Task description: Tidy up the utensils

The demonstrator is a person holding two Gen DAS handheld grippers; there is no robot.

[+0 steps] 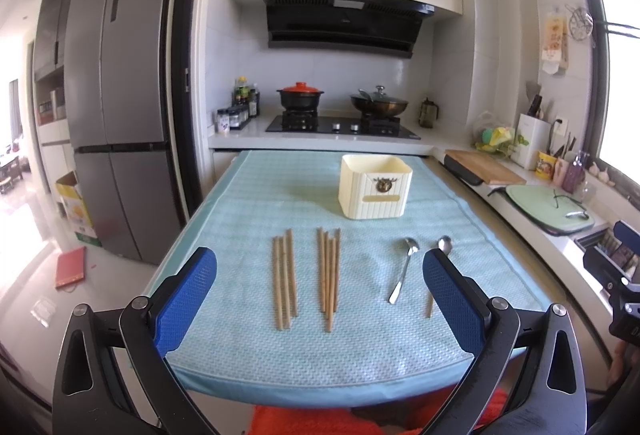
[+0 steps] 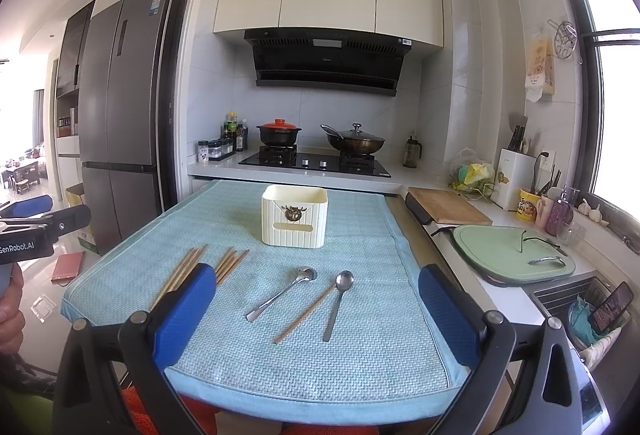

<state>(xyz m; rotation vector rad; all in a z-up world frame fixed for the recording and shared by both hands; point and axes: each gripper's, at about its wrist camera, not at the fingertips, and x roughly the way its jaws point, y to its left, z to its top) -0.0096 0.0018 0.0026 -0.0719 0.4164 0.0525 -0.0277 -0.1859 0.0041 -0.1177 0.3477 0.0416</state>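
A cream ribbed utensil holder [image 1: 375, 191] [image 2: 294, 215] stands upright at the far middle of the light blue cloth [image 1: 248, 203] [image 2: 360, 347]. Two bundles of wooden chopsticks [image 1: 285, 277] [image 1: 329, 275] lie side by side nearer me; in the right wrist view the chopsticks [image 2: 182, 271] lie at the left. Two metal spoons [image 1: 405, 269] [image 2: 282, 293] [image 2: 339, 301] lie to the right, with a single chopstick [image 2: 306, 313] between them. My left gripper [image 1: 320, 291] hangs open above the near cloth edge. My right gripper [image 2: 318, 311] is open too, holding nothing.
A stove with a red-lidded pot [image 1: 301, 95] and a wok [image 1: 379, 103] stands behind the table. A wooden board [image 2: 448, 211], a green board [image 2: 514, 253] and a sink [image 2: 576, 303] line the right counter. A grey fridge [image 1: 120, 107] stands at left. A person's hand [image 2: 10, 311] holds the other gripper.
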